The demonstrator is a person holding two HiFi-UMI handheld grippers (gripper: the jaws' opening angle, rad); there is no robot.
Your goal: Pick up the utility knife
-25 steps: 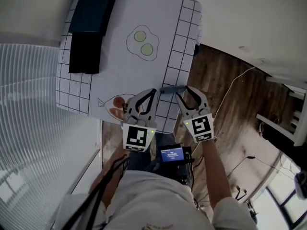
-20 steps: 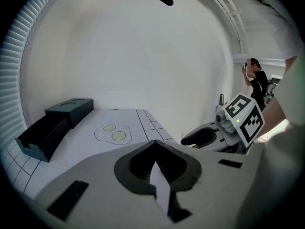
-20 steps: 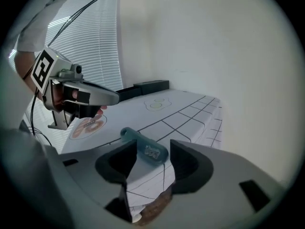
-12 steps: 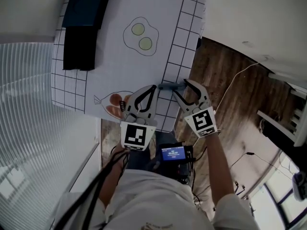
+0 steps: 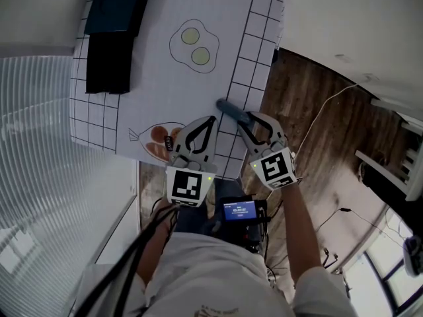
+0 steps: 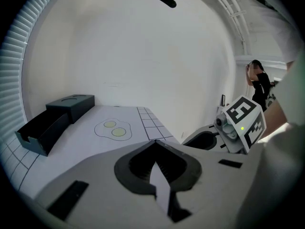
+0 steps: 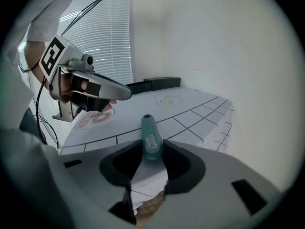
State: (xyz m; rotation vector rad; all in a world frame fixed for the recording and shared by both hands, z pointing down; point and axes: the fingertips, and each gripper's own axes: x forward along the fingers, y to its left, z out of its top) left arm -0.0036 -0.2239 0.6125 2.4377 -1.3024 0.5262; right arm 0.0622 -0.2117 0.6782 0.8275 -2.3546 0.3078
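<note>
The teal utility knife [image 5: 230, 109] sticks out up-left from my right gripper [image 5: 246, 119], over the right edge of the white gridded tablecloth [image 5: 258, 38]. In the right gripper view the knife [image 7: 150, 138] stands between the jaw tips, both pressing its sides. These jaws have just been closing, with the knife between them. My left gripper [image 5: 211, 120] hovers just left of it, over the cloth's near edge. The left gripper [image 6: 154, 143] is shut with nothing in it. The right gripper's marker cube [image 6: 243, 120] shows beside it.
An open black box [image 5: 117, 35] sits at the cloth's far left corner. Printed on the cloth are a fried-egg drawing [image 5: 193, 47] and a fish drawing [image 5: 157, 142]. Wooden floor [image 5: 317, 131] with a cable lies right of the table edge. A window blind [image 5: 53, 197] is at left.
The knife lay crosswise between the two grippers' tips; now it points away up-left, in line with the right gripper. The left gripper has stayed put.
</note>
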